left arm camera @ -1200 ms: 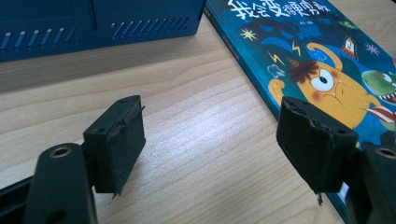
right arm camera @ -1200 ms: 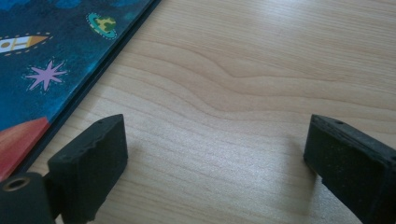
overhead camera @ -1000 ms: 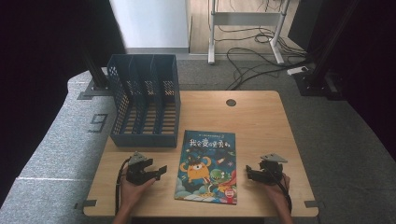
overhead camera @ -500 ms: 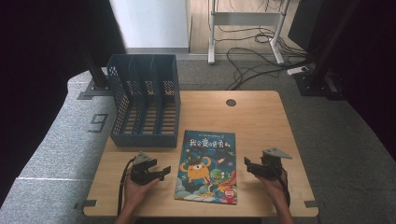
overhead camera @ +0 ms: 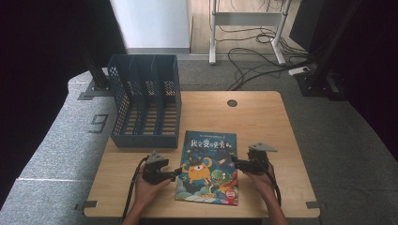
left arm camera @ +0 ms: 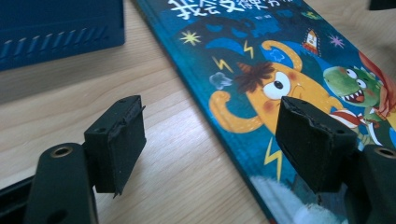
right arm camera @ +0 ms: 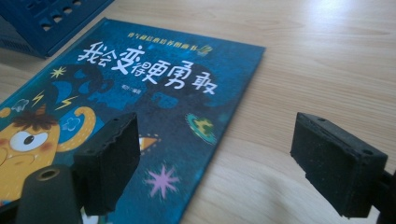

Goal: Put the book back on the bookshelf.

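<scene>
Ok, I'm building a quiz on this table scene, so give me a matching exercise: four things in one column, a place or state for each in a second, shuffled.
Things:
1. picture book
2. blue file rack
3. left gripper
4. right gripper

Places or states:
A. stands at the table's far left
B. open, at the book's right edge
C. lies flat, cover up, between the grippers
D. open, at the book's left edge

Pairs: 1-C, 2-A, 3-D, 4-B
</scene>
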Demonstrator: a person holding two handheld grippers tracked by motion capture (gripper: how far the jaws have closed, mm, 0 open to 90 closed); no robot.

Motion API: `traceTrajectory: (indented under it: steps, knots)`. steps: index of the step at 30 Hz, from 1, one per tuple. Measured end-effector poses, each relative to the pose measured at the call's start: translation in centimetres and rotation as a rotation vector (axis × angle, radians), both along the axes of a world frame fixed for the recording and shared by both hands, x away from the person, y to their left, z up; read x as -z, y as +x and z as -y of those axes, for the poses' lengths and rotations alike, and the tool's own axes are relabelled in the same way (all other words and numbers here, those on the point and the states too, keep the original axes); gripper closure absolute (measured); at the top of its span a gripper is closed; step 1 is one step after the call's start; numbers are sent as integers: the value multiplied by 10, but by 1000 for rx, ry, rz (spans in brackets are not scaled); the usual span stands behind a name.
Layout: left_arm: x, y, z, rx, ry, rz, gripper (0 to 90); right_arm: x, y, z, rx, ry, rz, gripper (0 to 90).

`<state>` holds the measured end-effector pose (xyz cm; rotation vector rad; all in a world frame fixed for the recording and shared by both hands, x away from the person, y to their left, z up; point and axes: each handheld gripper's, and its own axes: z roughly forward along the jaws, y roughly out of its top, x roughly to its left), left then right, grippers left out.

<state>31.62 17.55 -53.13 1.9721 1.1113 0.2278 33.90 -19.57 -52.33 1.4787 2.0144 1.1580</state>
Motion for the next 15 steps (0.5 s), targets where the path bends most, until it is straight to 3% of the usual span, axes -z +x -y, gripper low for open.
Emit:
traceTrajectory:
  steps: [4, 10, 15]
  knots:
    - [-2, 7, 9, 3, 22, 3, 243, 10, 14, -14, -10, -20, -15, 149]
    - [-4, 19, 25, 19, 26, 6, 254, 14, 22, -25, -9, -7, -38, 155]
    - [4, 22, 35, 27, 48, -11, 261, 16, 25, -40, -15, -26, -38, 154]
